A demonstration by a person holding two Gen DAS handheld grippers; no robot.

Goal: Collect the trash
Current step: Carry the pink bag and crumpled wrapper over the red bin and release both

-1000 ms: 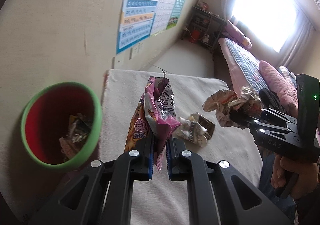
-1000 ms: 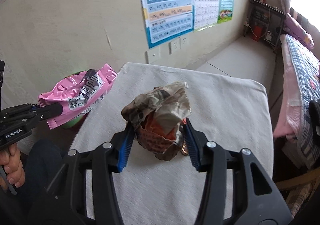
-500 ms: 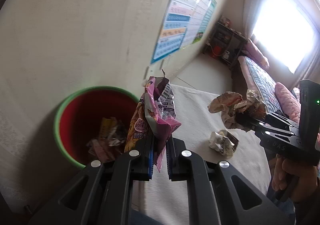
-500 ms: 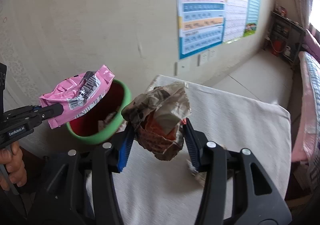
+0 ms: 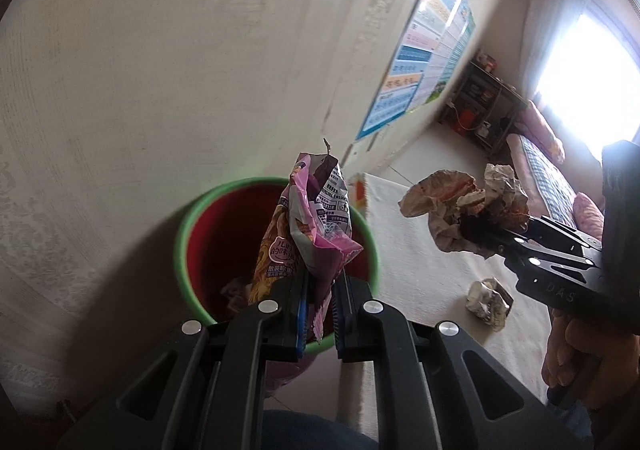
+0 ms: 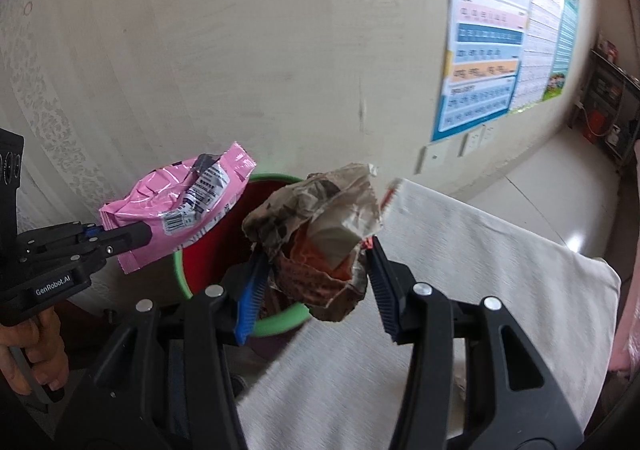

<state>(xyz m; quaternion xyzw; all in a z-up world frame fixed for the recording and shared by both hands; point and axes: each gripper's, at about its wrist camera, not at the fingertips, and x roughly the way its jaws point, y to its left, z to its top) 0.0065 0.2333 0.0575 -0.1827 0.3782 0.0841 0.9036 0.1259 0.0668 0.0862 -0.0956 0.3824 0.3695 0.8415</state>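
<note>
My left gripper (image 5: 319, 292) is shut on a pink snack bag (image 5: 310, 234) and holds it over the red bin with a green rim (image 5: 182, 250). The bag also shows in the right wrist view (image 6: 180, 210), above the bin's rim (image 6: 280, 324). My right gripper (image 6: 316, 270) is shut on a crumpled brown wrapper (image 6: 320, 226), held over the near edge of the bin. In the left wrist view the wrapper (image 5: 460, 210) hangs to the right of the bin. Some trash lies inside the bin.
A crumpled silver wrapper (image 5: 488, 302) lies on the white cloth-covered table (image 6: 480, 270) beside the bin. The wall with posters (image 6: 488, 50) stands just behind the bin. A bed (image 5: 552, 178) and a shelf lie far right.
Both grippers have swung left from over the table toward the bin, carrying their trash. The pink bag now sits above the bin opening and the brown wrapper reaches its edge.
</note>
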